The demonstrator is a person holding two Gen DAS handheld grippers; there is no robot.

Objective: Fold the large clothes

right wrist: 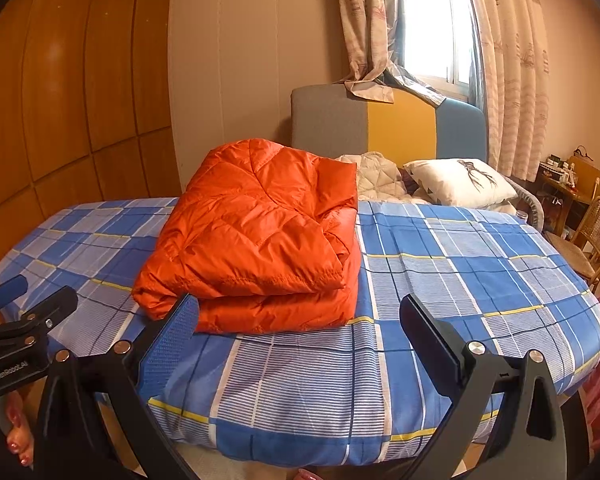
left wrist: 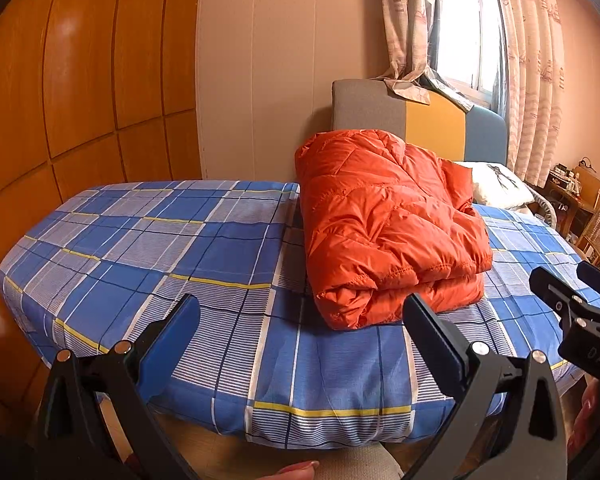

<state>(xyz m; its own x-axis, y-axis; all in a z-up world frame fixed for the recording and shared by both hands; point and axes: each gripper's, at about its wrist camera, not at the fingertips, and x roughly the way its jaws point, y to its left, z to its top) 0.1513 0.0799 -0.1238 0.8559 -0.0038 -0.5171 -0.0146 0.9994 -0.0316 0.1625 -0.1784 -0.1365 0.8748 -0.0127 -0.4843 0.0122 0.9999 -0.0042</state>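
From the left wrist, the orange coat point(left wrist: 388, 224) lies folded in a thick stack on the bed point(left wrist: 160, 248). It sits a bit to the right of the middle, with its far end near the headboard point(left wrist: 420, 120). The left gripper point(left wrist: 300, 328) hangs over the near edge of the bed. Its jaws are wide apart and hold nothing. It does not touch the coat. The right gripper point(left wrist: 572, 292) pokes in from the right side.

The coat is puffy and slippery, I think. The top layer could slide off or puff back open. A bump from a finger point(left wrist: 432, 328) could push the stack crooked.

From the right wrist, the coat point(right wrist: 256, 236) lies ahead and to the left. Its near edge shows two layers, one on top of the other. The right gripper point(right wrist: 300, 328) has its jaws wide apart too, with nothing in them. The left finger point(right wrist: 176, 332) sits in front of the coat's near corner; I cannot tell if it touches. A pillow point(right wrist: 456, 184) lies far back.

If a jaw grabs only one layer, a lift could pull the fold open. The sheet could get pinched too and drag along.
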